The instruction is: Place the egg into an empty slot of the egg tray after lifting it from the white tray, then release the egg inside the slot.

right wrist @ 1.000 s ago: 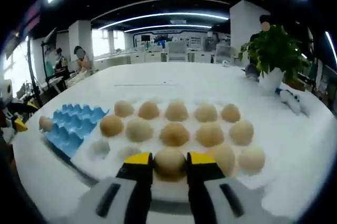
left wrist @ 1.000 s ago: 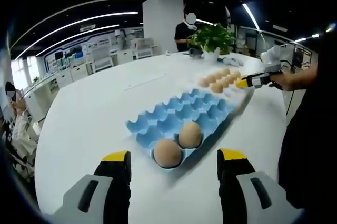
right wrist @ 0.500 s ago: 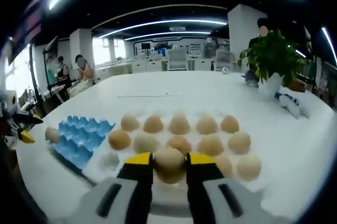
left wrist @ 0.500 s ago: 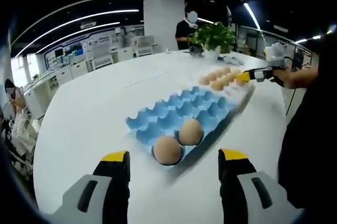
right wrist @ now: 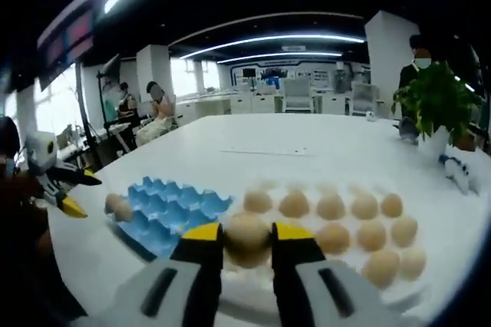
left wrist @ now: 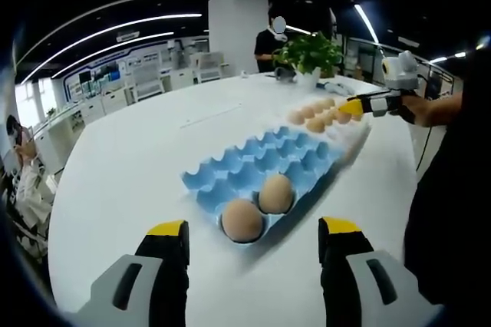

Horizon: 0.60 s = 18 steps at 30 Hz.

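Note:
In the right gripper view, my right gripper (right wrist: 247,236) is shut on a tan egg (right wrist: 246,236), held above the white tray (right wrist: 430,281) that carries several more eggs (right wrist: 332,207). The blue egg tray (right wrist: 170,206) lies to the left with eggs at its far end. In the left gripper view, my left gripper (left wrist: 253,235) stands open just short of the blue egg tray (left wrist: 261,166), which has two eggs (left wrist: 242,219) in its nearest slots. The right gripper (left wrist: 359,106) shows at the far right over the white tray (left wrist: 349,133).
A potted plant (right wrist: 437,104) stands at the table's far side beyond the white tray. The wide white table (left wrist: 130,166) spreads around both trays. People sit and stand in the office behind. The left gripper (right wrist: 61,189) shows at the left edge of the right gripper view.
My right gripper has lifted the egg off the white tray and swung left toward the blue tray. The left gripper has stayed put.

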Each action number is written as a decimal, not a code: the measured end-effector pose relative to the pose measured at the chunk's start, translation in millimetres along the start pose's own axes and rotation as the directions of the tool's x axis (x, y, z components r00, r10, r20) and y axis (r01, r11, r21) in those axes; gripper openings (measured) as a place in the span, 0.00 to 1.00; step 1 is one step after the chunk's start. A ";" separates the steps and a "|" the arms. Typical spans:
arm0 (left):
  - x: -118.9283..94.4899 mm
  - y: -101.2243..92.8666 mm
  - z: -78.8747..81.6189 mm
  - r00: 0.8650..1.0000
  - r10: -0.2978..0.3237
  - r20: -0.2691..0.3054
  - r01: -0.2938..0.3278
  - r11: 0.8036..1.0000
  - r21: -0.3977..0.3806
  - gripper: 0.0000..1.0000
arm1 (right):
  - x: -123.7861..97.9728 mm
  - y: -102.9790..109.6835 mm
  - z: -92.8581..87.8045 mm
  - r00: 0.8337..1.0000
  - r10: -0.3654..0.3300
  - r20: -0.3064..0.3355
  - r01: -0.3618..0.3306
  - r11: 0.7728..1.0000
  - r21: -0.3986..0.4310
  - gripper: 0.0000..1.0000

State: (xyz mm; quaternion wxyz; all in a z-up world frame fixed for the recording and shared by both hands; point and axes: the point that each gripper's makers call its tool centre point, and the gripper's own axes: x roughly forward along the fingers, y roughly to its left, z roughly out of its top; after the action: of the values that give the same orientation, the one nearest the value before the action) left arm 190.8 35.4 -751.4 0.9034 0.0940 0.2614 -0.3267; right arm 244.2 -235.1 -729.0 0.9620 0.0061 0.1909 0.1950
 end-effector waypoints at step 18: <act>-2.1 -0.8 -1.0 1.000 0.000 0.003 0.000 1.000 -0.001 0.69 | 38.4 116.0 1.8 0.950 0.312 -0.029 -0.313 0.948 -0.064 0.23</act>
State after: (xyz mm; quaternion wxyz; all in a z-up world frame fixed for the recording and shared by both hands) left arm 188.5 36.2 -751.1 0.9038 0.0931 0.2602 -0.3266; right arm 234.3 -113.4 -731.3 0.9168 0.0020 0.1899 0.3512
